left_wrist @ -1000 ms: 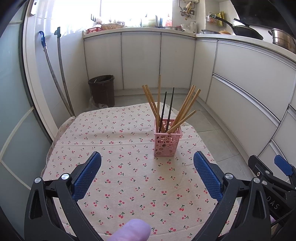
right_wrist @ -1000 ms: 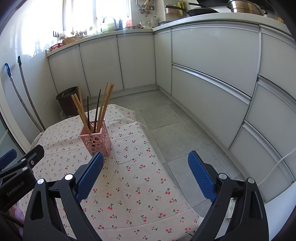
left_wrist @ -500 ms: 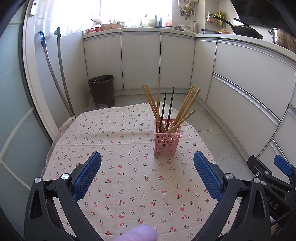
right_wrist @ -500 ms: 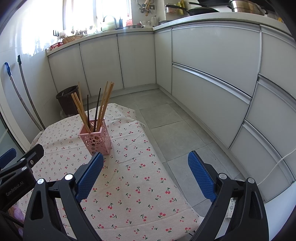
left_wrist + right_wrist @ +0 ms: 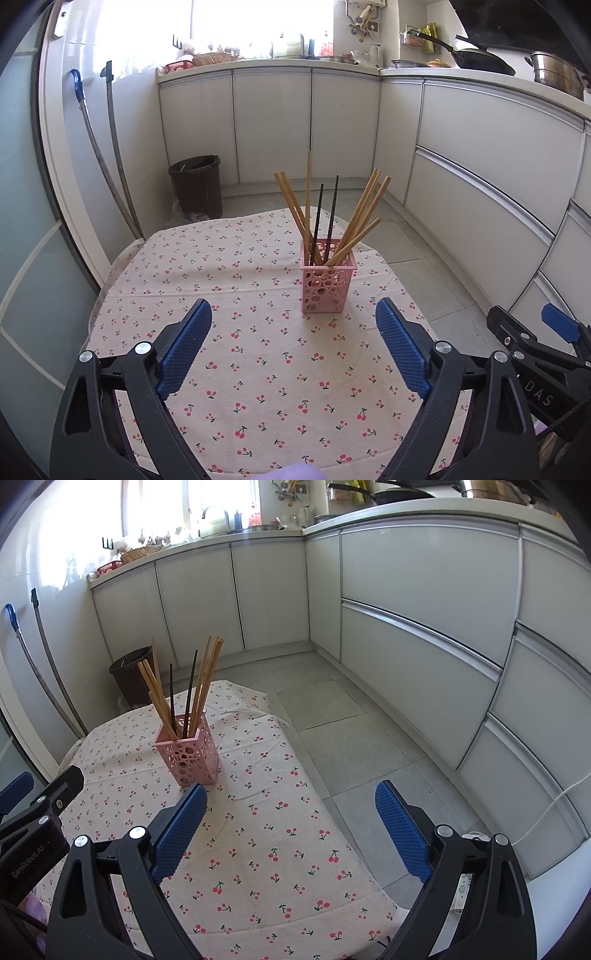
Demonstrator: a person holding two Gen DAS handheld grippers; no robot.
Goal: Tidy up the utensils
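Note:
A pink perforated basket [image 5: 327,286] stands upright on the cherry-print tablecloth [image 5: 258,369]. It holds several wooden chopsticks [image 5: 354,218] and two black ones [image 5: 332,210], all fanned out. My left gripper [image 5: 292,307] hovers just in front of the basket, a little left of it. Its jaws are closing, still wide, with nothing between them. My right gripper [image 5: 291,790] is open and empty, right of the basket [image 5: 188,755], half over the table's right edge. Each view catches the other gripper at its side: the right one [image 5: 535,339] and the left one [image 5: 44,805].
A brown bin [image 5: 197,184] and two leaning poles [image 5: 110,166] stand on the floor beyond the table. White cabinets [image 5: 424,635] curve along the back and right, with grey floor tiles [image 5: 332,709] between them and the table. A purple gloved fingertip [image 5: 291,474] shows at the bottom edge.
The left gripper's blue pads have drawn slightly closer together. The purple fingertip at the bottom has slid right and lower. Basket and right gripper are as before.

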